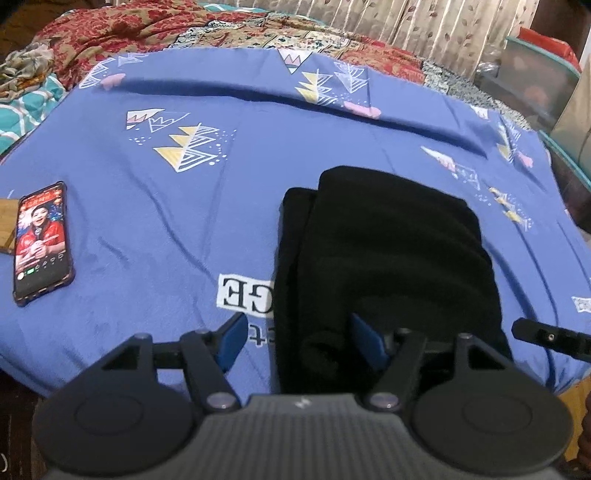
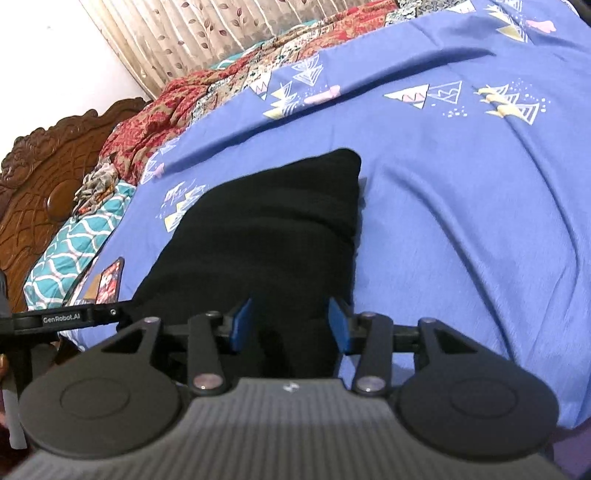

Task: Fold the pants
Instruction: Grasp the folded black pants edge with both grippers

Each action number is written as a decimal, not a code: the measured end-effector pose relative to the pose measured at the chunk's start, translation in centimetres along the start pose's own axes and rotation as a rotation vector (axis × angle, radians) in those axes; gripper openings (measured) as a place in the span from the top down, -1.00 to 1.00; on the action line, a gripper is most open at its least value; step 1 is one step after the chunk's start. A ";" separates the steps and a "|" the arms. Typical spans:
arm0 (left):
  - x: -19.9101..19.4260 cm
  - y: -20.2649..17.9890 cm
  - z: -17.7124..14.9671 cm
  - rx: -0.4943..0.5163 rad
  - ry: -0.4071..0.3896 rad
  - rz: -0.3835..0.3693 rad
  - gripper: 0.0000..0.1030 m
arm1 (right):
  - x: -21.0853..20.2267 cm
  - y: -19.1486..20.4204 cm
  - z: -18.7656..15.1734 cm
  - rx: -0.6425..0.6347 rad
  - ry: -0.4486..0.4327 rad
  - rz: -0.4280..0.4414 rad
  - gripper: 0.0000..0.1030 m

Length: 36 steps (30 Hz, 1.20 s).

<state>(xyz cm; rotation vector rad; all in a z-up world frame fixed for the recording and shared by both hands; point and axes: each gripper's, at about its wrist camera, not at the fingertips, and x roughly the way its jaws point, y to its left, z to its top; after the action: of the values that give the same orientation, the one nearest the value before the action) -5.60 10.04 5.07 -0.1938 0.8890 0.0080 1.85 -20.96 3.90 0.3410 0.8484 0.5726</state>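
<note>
L gripper (image 1: 297, 341): blue-padded fingers (image 1: 232, 341) apart, straddling the near-left edge of the folded black knit pants (image 1: 391, 251), not pinching. R gripper (image 2: 291, 323): blue fingers (image 2: 338, 325) apart too, over the pants' near end, cloth between them but no squeeze. Pants lie in a compact stack on the blue triangle-print bedsheet (image 1: 184, 229). Lit black smartphone (image 1: 41, 240) well apart at left. Red-patterned quilt (image 1: 122, 33) beyond; carved wooden headboard (image 2: 40, 177).

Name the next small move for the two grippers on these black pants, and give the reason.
Probably lift both grippers clear. The black pants already lie folded in a compact stack on the blue bedsheet. The left gripper and right gripper both stand open at its near edge, pads not pressing the cloth.
</note>
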 end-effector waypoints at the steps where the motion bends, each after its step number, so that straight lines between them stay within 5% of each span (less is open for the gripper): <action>1: 0.1 0.0 0.1 0.001 0.004 0.006 -0.23 | 0.0 0.0 -0.2 0.004 0.005 -0.003 0.01; 10: -0.1 -0.2 -0.2 -0.006 0.009 0.048 -0.28 | 1.6 -1.1 -1.4 0.117 0.125 0.004 -0.12; 20: -0.5 -0.3 -0.4 -0.002 0.003 0.062 -0.29 | 0.8 -1.6 -1.3 0.127 0.116 0.003 -0.26; 36: -0.7 -0.8 -1.0 0.036 -0.015 0.118 -0.59 | -0.2 -2.1 -1.5 0.134 0.068 -0.047 -0.34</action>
<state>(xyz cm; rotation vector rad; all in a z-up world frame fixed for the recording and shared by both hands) -6.77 9.13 5.14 -0.1072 0.8841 0.1031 1.28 -22.66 2.10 0.4247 0.9605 0.4866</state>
